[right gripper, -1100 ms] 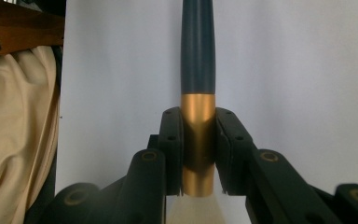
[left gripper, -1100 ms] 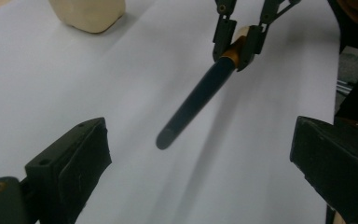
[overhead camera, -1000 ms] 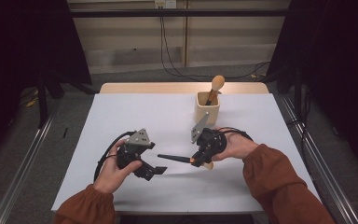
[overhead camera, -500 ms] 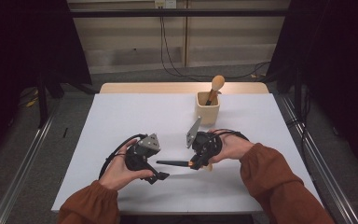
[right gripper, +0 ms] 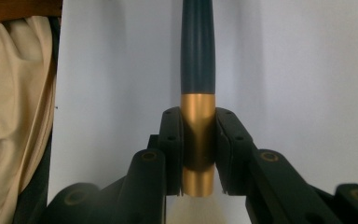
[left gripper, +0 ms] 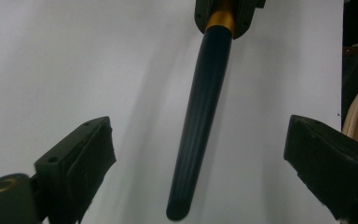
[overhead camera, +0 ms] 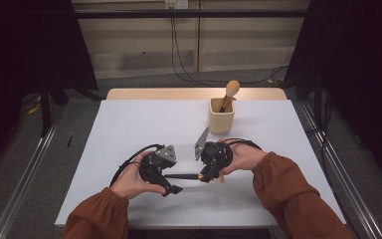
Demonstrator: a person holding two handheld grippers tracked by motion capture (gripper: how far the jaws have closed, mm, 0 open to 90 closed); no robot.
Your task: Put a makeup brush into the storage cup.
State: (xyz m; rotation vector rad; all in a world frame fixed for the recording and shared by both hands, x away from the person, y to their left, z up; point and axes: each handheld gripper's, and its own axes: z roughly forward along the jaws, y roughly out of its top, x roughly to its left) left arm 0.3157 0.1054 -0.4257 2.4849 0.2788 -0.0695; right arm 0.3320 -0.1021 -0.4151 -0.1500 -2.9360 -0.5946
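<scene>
On the white worktop (overhead camera: 129, 129), the right gripper (overhead camera: 205, 177) holds a brush (overhead camera: 181, 176) level above the surface, near the front middle. In the right gripper view its two fingers (right gripper: 172, 149) are clamped on the gold collar (right gripper: 197, 140) of the brush, and the dark blue handle (right gripper: 197, 56) runs straight away from them. From the high view the handle points toward the left gripper (overhead camera: 171, 186), which sits just beside its free end.

In the left gripper view the left gripper's fingers (left gripper: 81, 163) are spread wide apart, one on each side of the handle (left gripper: 200, 116), and neither touches it. The rounded end of the handle lies between them, and the gold collar shows at the top of that view, caught in the other gripper.

Farther back on the worktop, right of centre, stands a beige cup (overhead camera: 221, 115) with a wooden spoon (overhead camera: 230, 92) leaning in it, well apart from both grippers. A person's hands in rust-coloured sleeves (overhead camera: 288, 186) hold the grippers.
</scene>
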